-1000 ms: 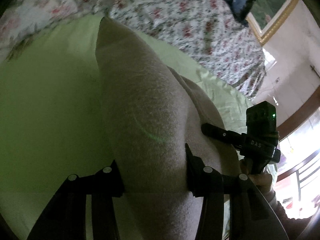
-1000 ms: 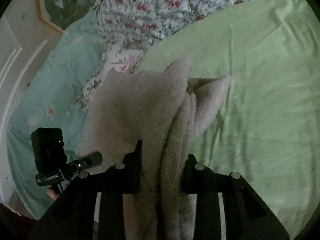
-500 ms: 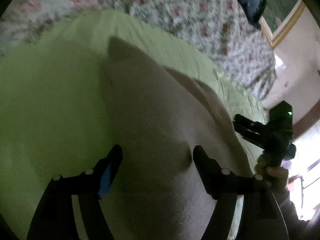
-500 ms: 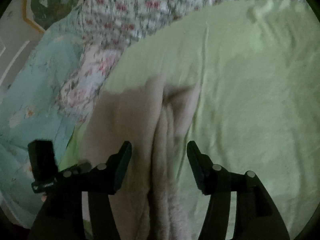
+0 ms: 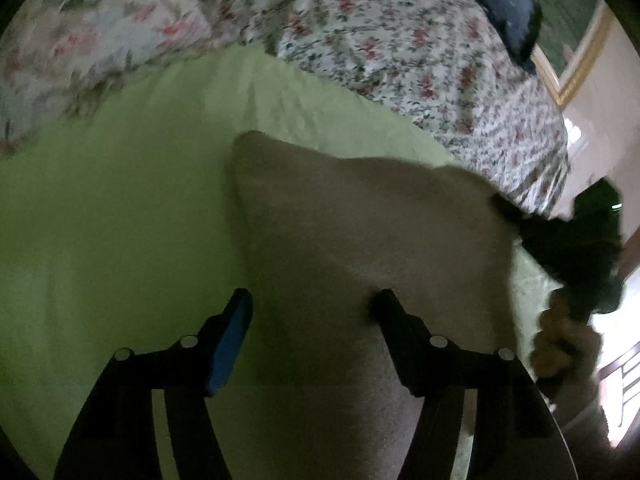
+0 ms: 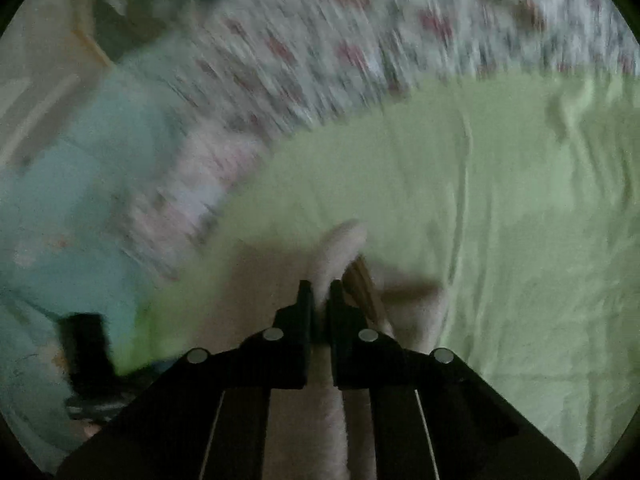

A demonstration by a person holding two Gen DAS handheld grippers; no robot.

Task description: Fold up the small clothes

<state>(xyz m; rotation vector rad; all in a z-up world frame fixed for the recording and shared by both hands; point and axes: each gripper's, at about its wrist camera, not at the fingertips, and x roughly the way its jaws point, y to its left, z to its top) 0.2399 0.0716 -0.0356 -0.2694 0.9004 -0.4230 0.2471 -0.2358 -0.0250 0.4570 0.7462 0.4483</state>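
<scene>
On green sheet (image 5: 120,220): beige cloth (image 5: 360,240) lengthwise away from grippers.

A bed is seen, spread over its near part with a light green sheet (image 5: 100,220), lightly creased in the right wrist view. On the sheet a beige fleecy garment (image 5: 360,240) is laid, its far corner pointing toward a floral quilt (image 5: 400,48) that is spread over the bed beyond the sheet's far edge. A pale teal cloth (image 6: 80,200), possibly a second cover, is seen beside the quilt, though that view is too blurred for certainty, and a dark blue pillow-like item (image 5: 508,4) is seen resting on the quilt's far end.
</scene>
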